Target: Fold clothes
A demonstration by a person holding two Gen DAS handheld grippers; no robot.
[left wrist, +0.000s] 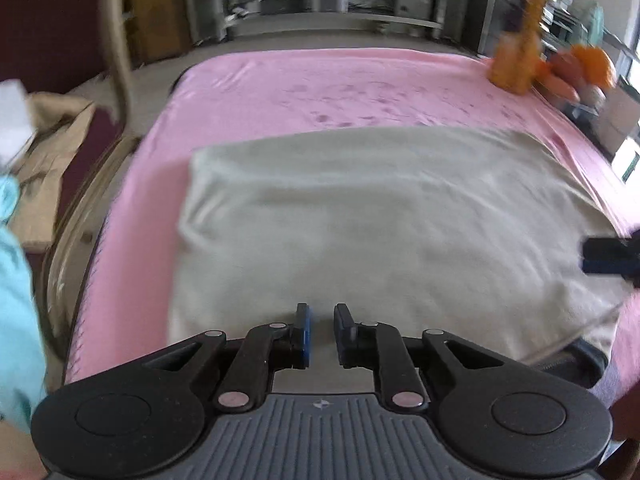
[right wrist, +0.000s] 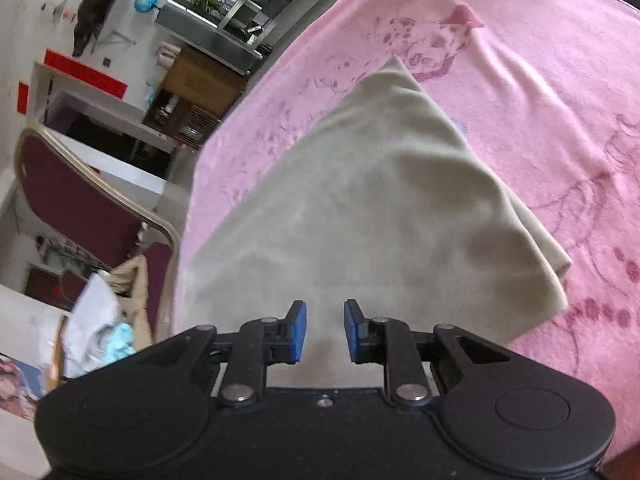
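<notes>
Left wrist view. My left gripper point(left wrist: 321, 334) stands slightly parted with nothing between the blue pads; it is released. Just ahead of the jaws lies the folded beige garment point(left wrist: 380, 232), spread flat on the pink blanket point(left wrist: 320, 84). Far ahead and right of the jaws stands an orange plush toy point(left wrist: 520, 36); to the left is a maroon chair point(left wrist: 92, 148) with clothes on it. A dark gripper tip point(left wrist: 608, 256) enters at the right edge.

Right wrist view. My right gripper point(right wrist: 325, 330) is likewise parted a little and empty, released above the near part of the beige garment point(right wrist: 380, 200). The pink blanket point(right wrist: 540, 100) extends ahead and right of the jaws; the maroon chair point(right wrist: 80, 200) and shelves point(right wrist: 208, 36) lie left.
</notes>
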